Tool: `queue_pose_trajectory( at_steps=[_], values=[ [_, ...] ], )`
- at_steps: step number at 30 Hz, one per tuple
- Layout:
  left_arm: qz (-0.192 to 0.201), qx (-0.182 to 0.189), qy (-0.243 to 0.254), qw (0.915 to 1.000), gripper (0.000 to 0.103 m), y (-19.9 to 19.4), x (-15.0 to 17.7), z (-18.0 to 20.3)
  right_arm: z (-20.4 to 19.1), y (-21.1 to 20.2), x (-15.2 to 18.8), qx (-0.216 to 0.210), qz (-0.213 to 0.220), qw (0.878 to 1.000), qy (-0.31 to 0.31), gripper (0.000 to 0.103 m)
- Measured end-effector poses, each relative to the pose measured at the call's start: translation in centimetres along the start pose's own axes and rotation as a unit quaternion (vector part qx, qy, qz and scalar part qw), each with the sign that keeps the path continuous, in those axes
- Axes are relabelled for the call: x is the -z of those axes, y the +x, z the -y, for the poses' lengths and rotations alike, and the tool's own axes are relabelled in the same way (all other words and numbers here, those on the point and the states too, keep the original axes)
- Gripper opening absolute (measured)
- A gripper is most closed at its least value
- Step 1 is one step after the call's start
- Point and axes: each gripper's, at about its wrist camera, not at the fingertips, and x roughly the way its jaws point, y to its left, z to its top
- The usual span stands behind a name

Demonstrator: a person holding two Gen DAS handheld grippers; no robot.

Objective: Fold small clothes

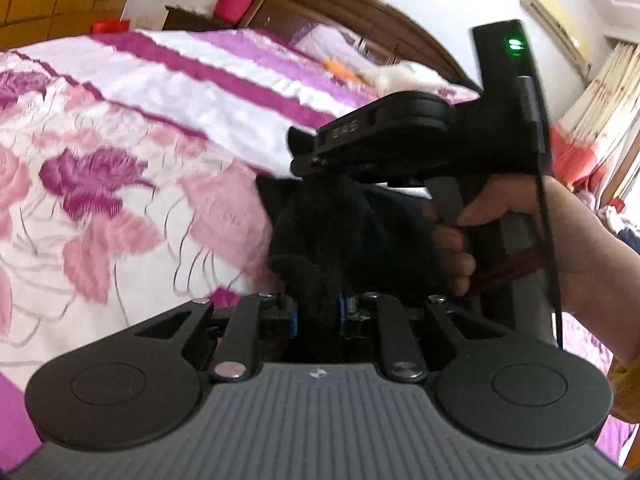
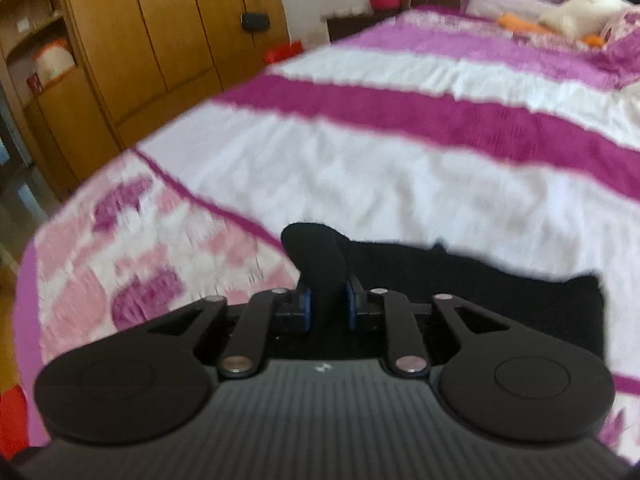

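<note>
On the bedspread [image 1: 120, 128], seen from the left wrist, the left gripper [image 1: 318, 312] pinches a raised fold of the black garment [image 1: 320, 232]; wide bare quilt lies to its left. Only this view shows the right gripper [image 1: 320, 178] side-on, a hand [image 1: 520, 232] on its handle, its lettering blurred. From the right wrist, the right gripper [image 2: 328, 304] pinches the black garment [image 2: 480, 280] near the bed's foot; wardrobes [image 2: 140, 40] stand beyond.
</note>
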Motion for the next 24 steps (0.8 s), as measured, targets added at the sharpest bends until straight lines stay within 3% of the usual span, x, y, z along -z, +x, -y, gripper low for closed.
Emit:
queue_pose_trajectory(
  at_steps=[3, 7, 12, 17, 21, 24],
  values=[
    [-0.003, -0.007, 0.013, 0.9999, 0.023, -0.1, 0.3, 0.3, 0.1, -1.3, 0.5, -0.009, 0.013, 1.000, 0.006, 0.028],
    [0.001, -0.014, 0.015, 0.9998, 0.025, -1.3, 0.0, 0.6, 1.6, -6.5, 0.5, -0.043, 0.062, 0.997, 0.026, 0.044],
    [0.016, -0.020, 0.018, 0.9995, 0.027, -3.7, -0.7, 1.6, 4.3, -11.9, 3.0, -0.027, 0.077, 0.996, 0.044, 0.044],
    [0.020, -0.040, 0.027, 0.9986, 0.034, -4.0, -1.2, 2.4, 6.8, -15.0, 7.9, 0.015, 0.076, 0.994, 0.083, 0.044],
    [-0.003, -0.067, 0.033, 0.9972, 0.037, -2.6, -1.1, 2.1, 7.8, -15.0, 11.3, 0.039, 0.075, 0.990, 0.111, 0.044],
    [-0.030, -0.089, 0.034, 0.9950, 0.041, -1.4, -0.9, 1.6, 7.8, -14.0, 13.1, 0.023, 0.072, 0.989, 0.128, 0.047]
  ],
)
